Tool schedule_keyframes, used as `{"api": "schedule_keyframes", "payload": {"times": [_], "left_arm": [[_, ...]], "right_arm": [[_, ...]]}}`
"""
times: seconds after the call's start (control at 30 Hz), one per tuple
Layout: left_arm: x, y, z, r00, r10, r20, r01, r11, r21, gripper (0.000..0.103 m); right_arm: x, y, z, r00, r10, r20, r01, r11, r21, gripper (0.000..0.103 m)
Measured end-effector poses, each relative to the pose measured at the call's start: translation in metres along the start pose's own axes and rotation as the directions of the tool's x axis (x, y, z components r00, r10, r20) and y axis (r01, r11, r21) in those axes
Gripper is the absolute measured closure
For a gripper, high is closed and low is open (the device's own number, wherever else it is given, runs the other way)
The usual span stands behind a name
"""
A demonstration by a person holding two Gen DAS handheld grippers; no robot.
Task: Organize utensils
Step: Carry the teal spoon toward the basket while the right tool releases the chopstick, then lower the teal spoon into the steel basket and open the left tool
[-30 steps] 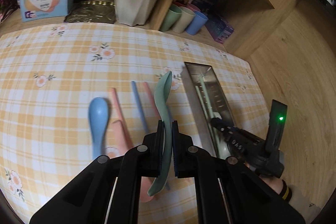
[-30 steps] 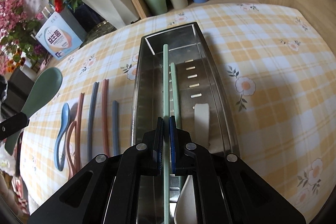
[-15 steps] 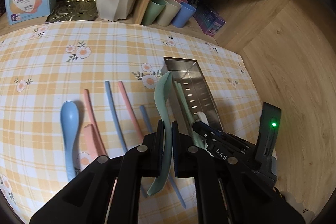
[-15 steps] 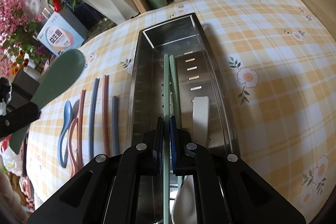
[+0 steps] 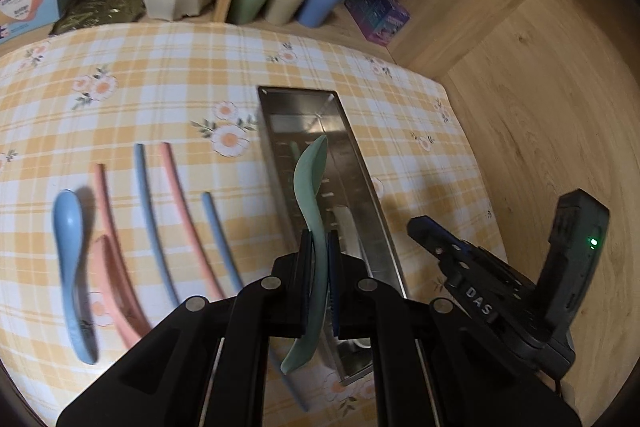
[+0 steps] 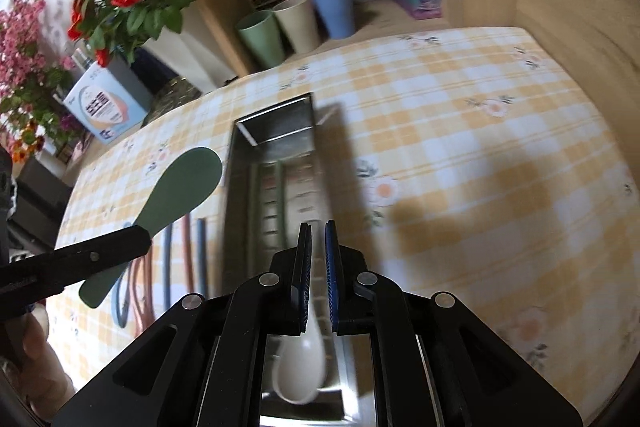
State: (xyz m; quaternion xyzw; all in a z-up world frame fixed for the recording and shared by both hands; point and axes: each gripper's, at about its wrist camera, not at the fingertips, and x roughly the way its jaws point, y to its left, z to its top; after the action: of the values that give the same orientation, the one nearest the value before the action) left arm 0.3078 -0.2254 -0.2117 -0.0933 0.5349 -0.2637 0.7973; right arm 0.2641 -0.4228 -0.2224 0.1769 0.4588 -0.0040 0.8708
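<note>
A green spoon [image 5: 311, 223] is pinched by its handle between the pressed-together jaws of the left gripper [image 5: 319, 251], with the bowl tilted up and forward so that, in the left wrist view, it lies across the long metal tray [image 5: 360, 179] standing on the checked counter [image 5: 160, 87]. In the right wrist view the same spoon is seen beside the tray's left wall rather than inside it, so it is judged to be held above or just short of the rim, not yet set down. The right gripper [image 6: 319, 263] is nearly closed with nothing pinched between its pads; a narrow gap shows, and through it a white spoon [image 6: 300, 367] is seen lying in the near end of the tray. Two green chopsticks [image 6: 266, 203] already lie lengthwise in the tray. Left on the counter beside the tray are a blue spoon [image 5: 72, 267], a pink spoon [image 5: 116, 291], and pink and blue chopsticks [image 5: 176, 211]. The step in hand is judged to be the delivery of the green spoon to the tray. For the next move, the spoon must be brought over the open tray, lowered along its length clear of the walls and of the right gripper, and only then released; a crooked drop could leave it propped on the rim.
</note>
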Motion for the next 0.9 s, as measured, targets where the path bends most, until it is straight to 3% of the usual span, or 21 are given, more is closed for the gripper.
{"api": "schedule_keyframes", "payload": {"times": [0.23,0.37,0.57,0.9], "left_arm": [[0.036,-0.020,0.001,0.998,0.006,-0.066,-0.006,1.000,-0.006,0.096],[0.051,-0.030,0.001,0.996,0.022,-0.092,-0.022,1.000,0.006,0.096],[0.070,-0.032,-0.003,0.990,0.053,-0.129,-0.054,0.999,0.000,0.096],[0.086,-0.035,-0.008,0.983,0.027,-0.182,-0.028,1.000,-0.006,0.094]], "right_arm": [[-0.003,-0.024,-0.006,1.000,-0.026,-0.010,0.027,0.999,0.044,0.090],[-0.004,-0.028,-0.010,1.000,-0.027,-0.008,0.027,0.998,0.048,0.065],[-0.006,-0.034,-0.012,1.000,-0.022,-0.004,0.022,0.997,0.068,0.064],[-0.008,-0.040,-0.016,1.000,-0.022,-0.004,0.022,0.996,0.091,0.064]]}}
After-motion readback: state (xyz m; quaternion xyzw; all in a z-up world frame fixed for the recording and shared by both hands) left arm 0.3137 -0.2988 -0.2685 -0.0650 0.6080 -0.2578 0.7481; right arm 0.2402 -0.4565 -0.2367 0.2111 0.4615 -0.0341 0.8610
